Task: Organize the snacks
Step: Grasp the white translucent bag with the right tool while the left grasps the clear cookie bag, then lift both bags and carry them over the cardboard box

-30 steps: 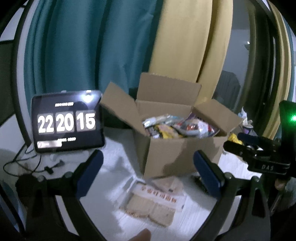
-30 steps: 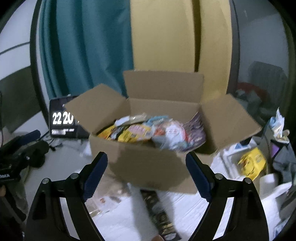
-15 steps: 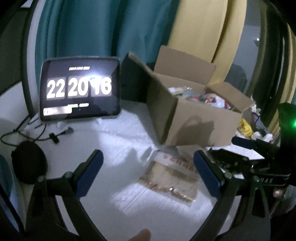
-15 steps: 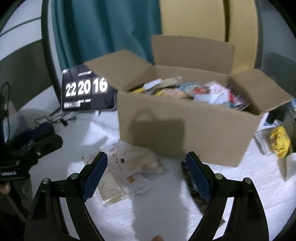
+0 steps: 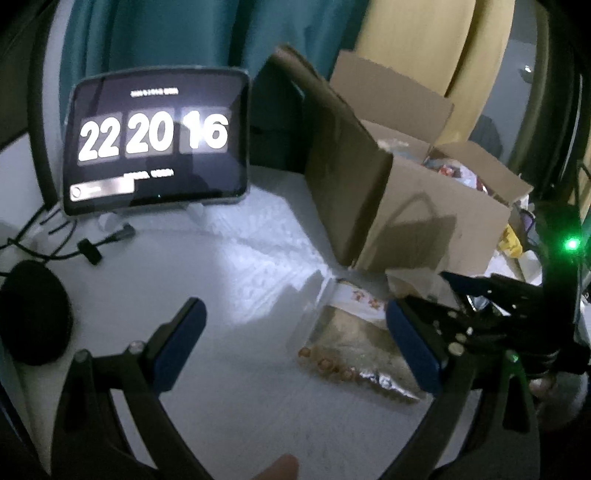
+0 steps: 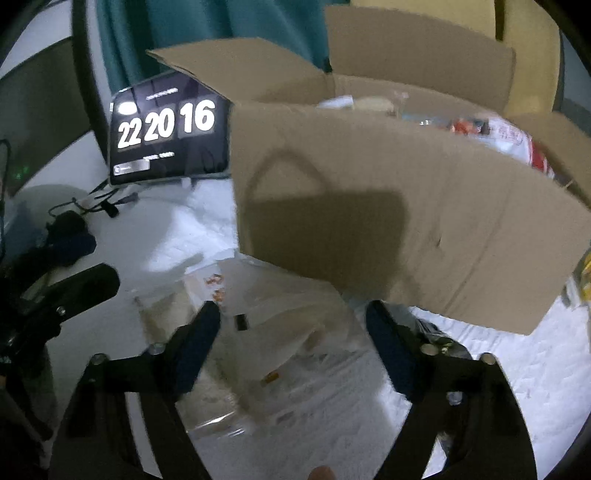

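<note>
Right hand-held gripper (image 6: 291, 339): jaws apart, just narrowed a little, hanging over a clear snack packet (image 6: 280, 332) that lies between the blue pads (image 6: 195, 347); whether the pads touch it cannot be told, nothing clamped. Left hand-held gripper (image 5: 295, 343): jaws wide apart, nothing between them but bare white table (image 5: 229, 288); right-side pad (image 5: 413, 350) overlapping the edge of a clear packet of pale biscuits (image 5: 354, 343) in the picture, contact not clear. In the left wrist view, the other hand-held gripper showing dark at the right edge with a green light. Just behind the packets, an open cardboard box (image 6: 406, 221), flaps up, filled with more wrapped snacks (image 6: 509, 136). A dark wrapper (image 6: 436, 332) partly hidden behind the right-side finger. Further left, a tablet (image 5: 159, 144) propped upright, showing 22 20 16, with cables (image 5: 88, 247) and a round black object (image 5: 33, 314) in front of it. Behind everything, teal curtain (image 5: 192, 33) and yellow curtain (image 5: 428, 44). Room dim, right wrist view blurred.
</note>
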A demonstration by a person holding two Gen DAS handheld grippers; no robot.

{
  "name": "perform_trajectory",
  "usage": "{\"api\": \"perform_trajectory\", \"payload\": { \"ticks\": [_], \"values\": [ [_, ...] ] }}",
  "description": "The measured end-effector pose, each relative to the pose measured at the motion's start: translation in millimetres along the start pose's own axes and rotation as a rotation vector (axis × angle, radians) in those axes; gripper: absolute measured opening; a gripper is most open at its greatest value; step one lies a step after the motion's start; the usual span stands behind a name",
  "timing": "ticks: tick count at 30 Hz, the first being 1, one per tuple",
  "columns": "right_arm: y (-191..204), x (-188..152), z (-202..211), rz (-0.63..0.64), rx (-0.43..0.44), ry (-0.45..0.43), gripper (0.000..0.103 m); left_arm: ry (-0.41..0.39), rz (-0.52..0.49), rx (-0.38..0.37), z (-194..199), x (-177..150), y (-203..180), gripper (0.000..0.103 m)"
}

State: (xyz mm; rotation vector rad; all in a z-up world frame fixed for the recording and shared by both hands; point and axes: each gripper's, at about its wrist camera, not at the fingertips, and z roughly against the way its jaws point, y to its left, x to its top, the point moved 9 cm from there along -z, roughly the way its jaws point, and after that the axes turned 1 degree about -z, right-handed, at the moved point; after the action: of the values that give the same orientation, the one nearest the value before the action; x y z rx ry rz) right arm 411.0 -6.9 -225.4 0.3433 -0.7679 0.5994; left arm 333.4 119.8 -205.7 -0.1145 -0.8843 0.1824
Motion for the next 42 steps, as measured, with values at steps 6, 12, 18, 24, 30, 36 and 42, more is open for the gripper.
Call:
{"api": "perform_trajectory", "payload": {
  "ticks": [6, 12, 18, 24, 30, 36, 42],
  "values": [
    [-5, -7, -6, -0.029, 0.049, 0.009, 0.055, 0.078, -0.02, -0.009, -23, -11, -8, 0.099],
    [-4, -18, 7, -0.02, 0.083, 0.008, 0.049, 0.207, 0.029, -0.076, -52, -26, -16, 0.099],
    [-9, -34, 19, -0.033, 0.08, 0.007, 0.049, 0.229, -0.039, -0.135, -52, -33, -41, 0.098],
    [-14, -44, 30, -0.083, 0.098, 0.005, 0.047, 0.223, -0.063, -0.183, -43, -40, -65, 0.072],
    [-15, -54, 44, -0.095, 0.098, -0.004, 0.044, 0.191, -0.08, -0.196, -31, -36, -82, 0.042],
    [-24, -58, 62, -0.134, 0.109, -0.026, 0.043, 0.152, -0.124, -0.208, -18, -33, -106, 0.026],
    [-36, -62, 89, -0.156, 0.097, -0.064, 0.041, 0.105, -0.155, -0.221, 8, -28, -115, 0.02]
  ]
}}
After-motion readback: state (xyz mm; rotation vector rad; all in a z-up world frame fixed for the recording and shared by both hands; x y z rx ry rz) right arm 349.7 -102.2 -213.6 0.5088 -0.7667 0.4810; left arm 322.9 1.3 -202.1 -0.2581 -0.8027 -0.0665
